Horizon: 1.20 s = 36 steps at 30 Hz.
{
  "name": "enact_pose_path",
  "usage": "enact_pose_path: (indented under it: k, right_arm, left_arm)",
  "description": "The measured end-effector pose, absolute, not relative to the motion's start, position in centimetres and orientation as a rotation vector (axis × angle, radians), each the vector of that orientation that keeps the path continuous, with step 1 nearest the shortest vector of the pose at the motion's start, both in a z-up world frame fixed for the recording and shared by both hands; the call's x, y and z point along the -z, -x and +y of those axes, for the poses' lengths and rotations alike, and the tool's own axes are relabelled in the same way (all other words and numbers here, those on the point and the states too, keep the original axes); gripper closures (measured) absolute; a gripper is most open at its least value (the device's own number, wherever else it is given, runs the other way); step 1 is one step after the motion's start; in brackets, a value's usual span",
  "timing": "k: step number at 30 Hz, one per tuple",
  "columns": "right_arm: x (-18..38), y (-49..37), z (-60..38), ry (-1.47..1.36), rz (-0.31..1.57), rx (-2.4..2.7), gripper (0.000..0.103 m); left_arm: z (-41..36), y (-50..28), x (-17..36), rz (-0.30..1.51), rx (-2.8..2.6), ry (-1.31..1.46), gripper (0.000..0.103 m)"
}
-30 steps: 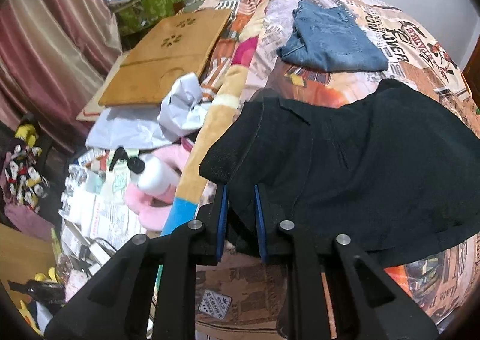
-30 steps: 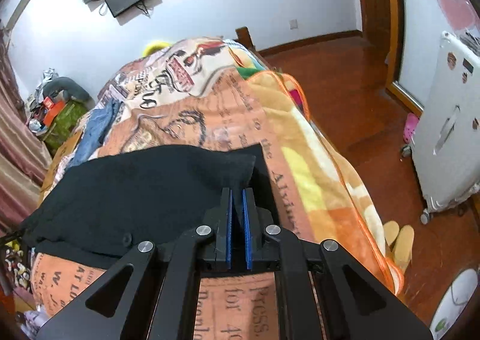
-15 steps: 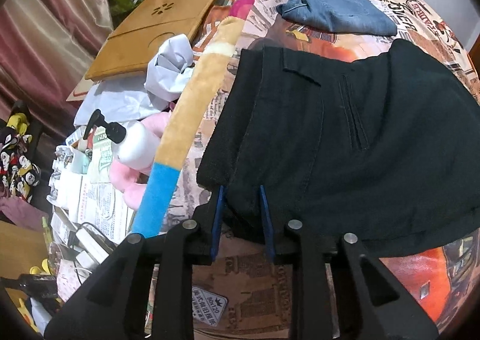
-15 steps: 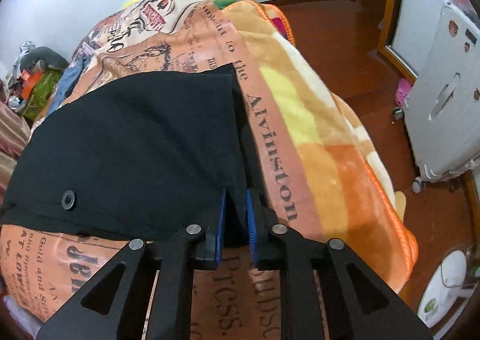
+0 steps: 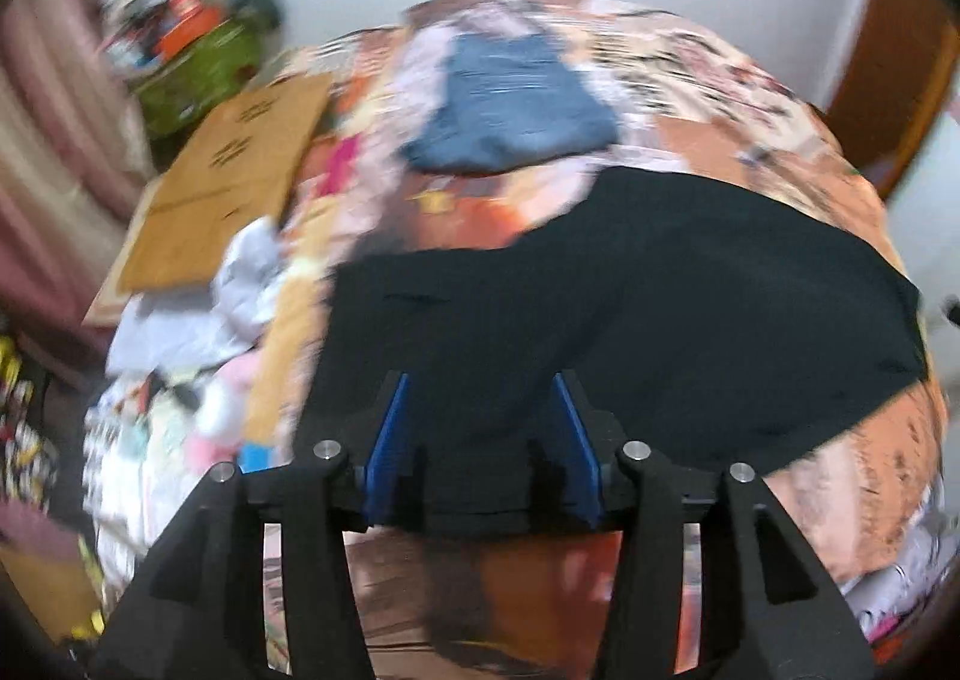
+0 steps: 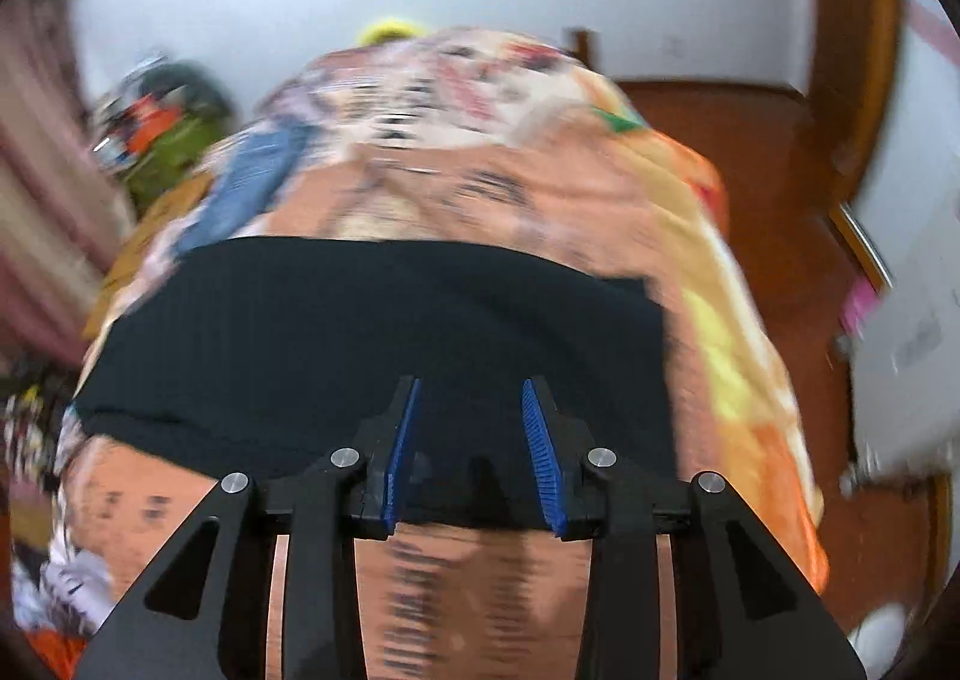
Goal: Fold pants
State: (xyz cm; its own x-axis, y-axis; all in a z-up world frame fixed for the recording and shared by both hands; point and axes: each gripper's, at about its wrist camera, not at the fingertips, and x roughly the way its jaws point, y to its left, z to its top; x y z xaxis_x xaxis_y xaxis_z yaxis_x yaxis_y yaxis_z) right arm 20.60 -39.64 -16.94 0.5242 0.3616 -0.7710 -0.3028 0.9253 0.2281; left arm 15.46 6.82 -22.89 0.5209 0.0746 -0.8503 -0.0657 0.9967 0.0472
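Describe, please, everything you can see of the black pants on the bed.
The black pants are a dark, matte, soft-looking fabric, folded into a broad flat slab lying across the printed blanket. Motion blur hides seams and details. Their near edge sits between the blue pads of the left gripper and the right gripper; both sets of jaws are opening, and the pads stand clear of the cloth. Folded blue jeans lie apart, farther up the bed.
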Motion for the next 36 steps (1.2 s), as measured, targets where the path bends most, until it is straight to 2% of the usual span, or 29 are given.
enact_pose_path:
  k: [5,13,31,34,36]
  right_arm:
    - [16.9,-20.1,-33.5,0.010,0.935,-0.572,0.070]
    - [20.1,-19.4,-27.7,0.119,1.018,-0.727,0.070]
    - [21.0,-19.4,-23.6,0.333,0.977,-0.841,0.070]
    - [21.2,-19.6,-23.6,0.288,0.976,-0.861,0.078]
    - [21.2,-19.6,-23.5,0.261,0.971,-0.868,0.087]
  left_arm:
    - [2.2,-16.2,24.5,1.072,0.072,-0.038,0.054]
    - [-2.1,-16.3,26.8,1.092,0.172,-0.131,0.054]
    - [-4.0,-16.6,27.0,1.096,0.272,-0.201,0.054]
    - [-3.6,-17.3,27.4,1.106,0.280,-0.153,0.054]
    - [-3.5,-17.8,27.5,1.105,0.276,-0.130,0.054]
